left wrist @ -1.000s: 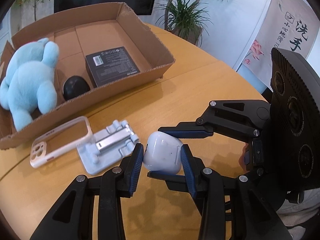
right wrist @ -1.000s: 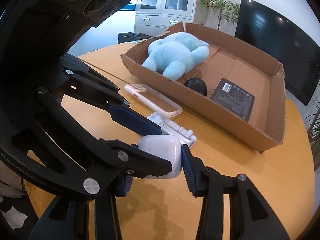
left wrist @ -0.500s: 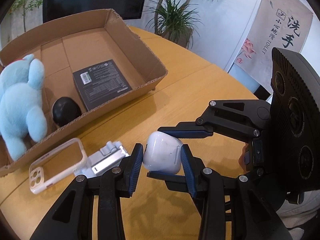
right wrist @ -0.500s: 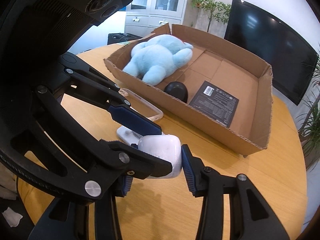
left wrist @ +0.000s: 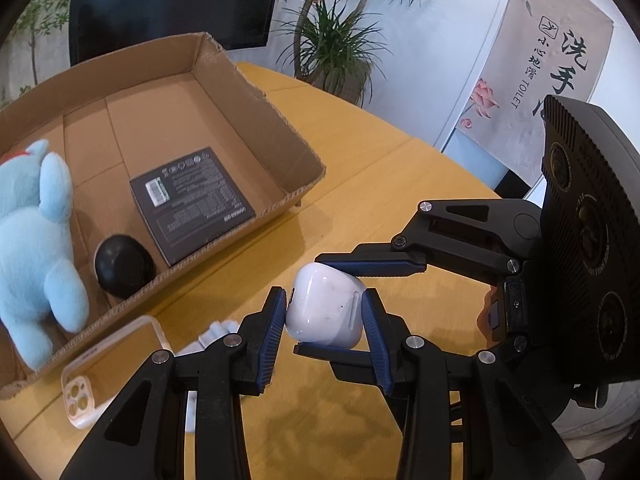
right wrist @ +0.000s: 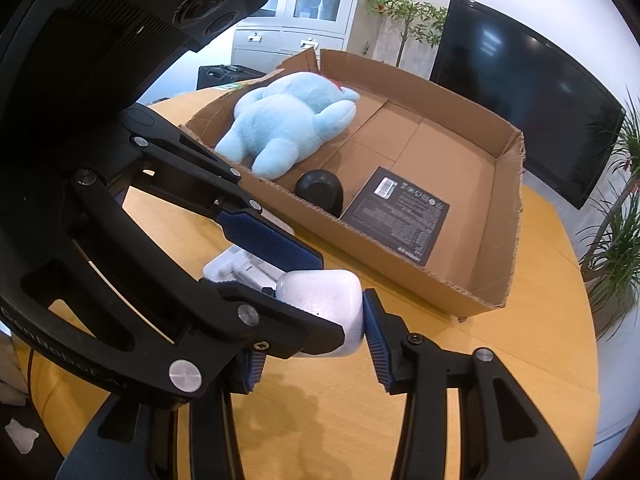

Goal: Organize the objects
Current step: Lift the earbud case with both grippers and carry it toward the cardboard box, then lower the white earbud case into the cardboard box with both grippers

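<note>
A white earbud case (left wrist: 326,314) hangs above the wooden table, held from two sides. My left gripper (left wrist: 324,322) is shut on its left and right faces with blue pads. My right gripper (right wrist: 314,346) is shut on the same case (right wrist: 326,298), crossing the left one. In the left wrist view its fingers (left wrist: 372,269) lie above and below the case. An open cardboard box (left wrist: 256,94) lies beyond and holds a blue plush toy (left wrist: 34,240), a black round object (left wrist: 124,266) and a flat black package (left wrist: 192,204).
A clear phone case (left wrist: 116,364) and a white folding stand (left wrist: 216,332) lie on the table (left wrist: 360,184) just in front of the box wall (right wrist: 400,276). The stand (right wrist: 240,268) sits under the left gripper's fingers. A potted plant and a dark screen stand behind the table.
Both grippers have carried the earbud case up and along the box toward its right end. The phone case and the stand have slid down and left in the left wrist view.
</note>
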